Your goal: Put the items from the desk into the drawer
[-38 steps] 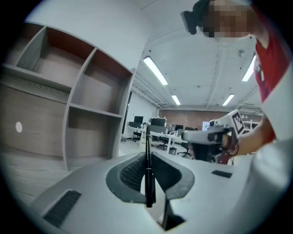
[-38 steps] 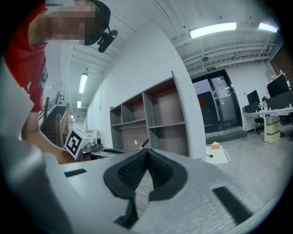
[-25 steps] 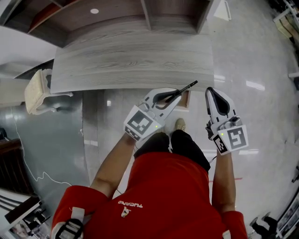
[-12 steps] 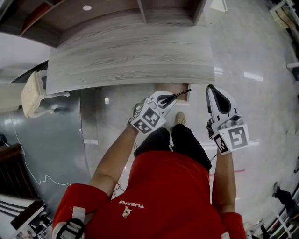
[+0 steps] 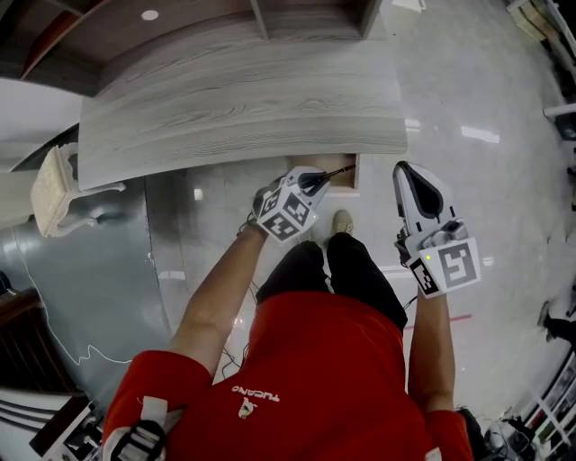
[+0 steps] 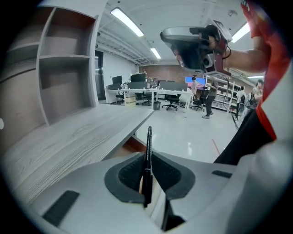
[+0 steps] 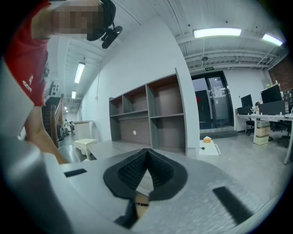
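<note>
Desk (image 5: 243, 99) first: its grey wood-grain top is seen bare across the head view, and it sits higher in that view than a second ago. Behind it, the shelf unit (image 5: 261, 18) is caught at the top edge, and its open compartments are shown in the right gripper view (image 7: 160, 119). Under the desk's front edge, near its right end, the brown wood of the drawer (image 5: 349, 176) is seen sticking out a little; in the left gripper view it is glimpsed just below the desk edge (image 6: 130, 145).

Now the left gripper (image 5: 313, 183): a second ago it was held lower and well clear of the desk, and it has since been carried up and forward until it is right at the desk's front edge, beside the drawer. Its jaws (image 6: 147, 171) are clamped on the pen (image 6: 148, 157), which is pinched by its lower half between the ribbed pads, with its upper half standing out beyond them. From the head view the pen (image 5: 335, 172) is seen slanting up to the right, its tip now laid over the drawer's wood rather than out over the floor.

Right gripper (image 5: 409, 180) is kept out to the right of the drawer, hardly moved since before; its pads (image 7: 145, 160) are pressed together with nothing held between them.
</note>
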Demonstrator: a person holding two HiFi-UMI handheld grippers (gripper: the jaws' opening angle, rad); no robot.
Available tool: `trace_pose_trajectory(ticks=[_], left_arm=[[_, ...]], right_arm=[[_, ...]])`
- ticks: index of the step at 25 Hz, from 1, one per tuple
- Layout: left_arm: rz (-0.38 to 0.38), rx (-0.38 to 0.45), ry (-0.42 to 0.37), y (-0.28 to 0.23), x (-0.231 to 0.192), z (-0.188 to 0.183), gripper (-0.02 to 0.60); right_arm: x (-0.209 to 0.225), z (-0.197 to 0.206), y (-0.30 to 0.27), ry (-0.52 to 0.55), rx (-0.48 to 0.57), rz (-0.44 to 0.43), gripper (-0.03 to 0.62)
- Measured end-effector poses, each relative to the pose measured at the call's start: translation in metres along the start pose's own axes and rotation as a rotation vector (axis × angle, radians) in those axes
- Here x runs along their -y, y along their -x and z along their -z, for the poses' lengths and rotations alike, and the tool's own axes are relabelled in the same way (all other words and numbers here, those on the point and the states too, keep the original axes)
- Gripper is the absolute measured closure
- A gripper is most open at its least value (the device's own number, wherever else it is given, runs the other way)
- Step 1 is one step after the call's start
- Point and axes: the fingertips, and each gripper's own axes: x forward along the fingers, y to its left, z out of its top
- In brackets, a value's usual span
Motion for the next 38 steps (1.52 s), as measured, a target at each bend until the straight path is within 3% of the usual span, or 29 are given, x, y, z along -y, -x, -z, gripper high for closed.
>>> trace_pose_trajectory(ticks=[5, 9, 20, 24, 30, 38], left_arm=[[0.001, 0.011, 0.007, -0.003, -0.004, -0.001, 0.500], [-0.027, 0.086, 0.029, 0.012, -0.007, -0.021, 0.500], [-0.197, 0.513, 0.082, 0.113, -0.043, -0.168, 0.535], [-0.212, 0.629, 0.100, 0.152, -0.045, -0.216, 0.547], [-0.221, 0.700, 0.091, 0.189, -0.034, -0.265, 0.558], [-0.259, 0.740, 0.070, 0.216, -0.025, -0.293, 0.569]], right_arm=[[-0.001, 0.001, 0.002, 0.005, -0.004, 0.002, 0.591], [0.001, -0.002, 0.001, 0.004, 0.002, -0.002, 0.591], [-0.002, -0.030, -0.016, -0.015, 0.084, -0.067, 0.591], [-0.011, -0.052, -0.019, -0.039, 0.137, -0.109, 0.591], [-0.023, -0.086, -0.013, -0.030, 0.222, -0.173, 0.591], [-0.029, -0.119, 0.008, -0.045, 0.324, -0.219, 0.591]])
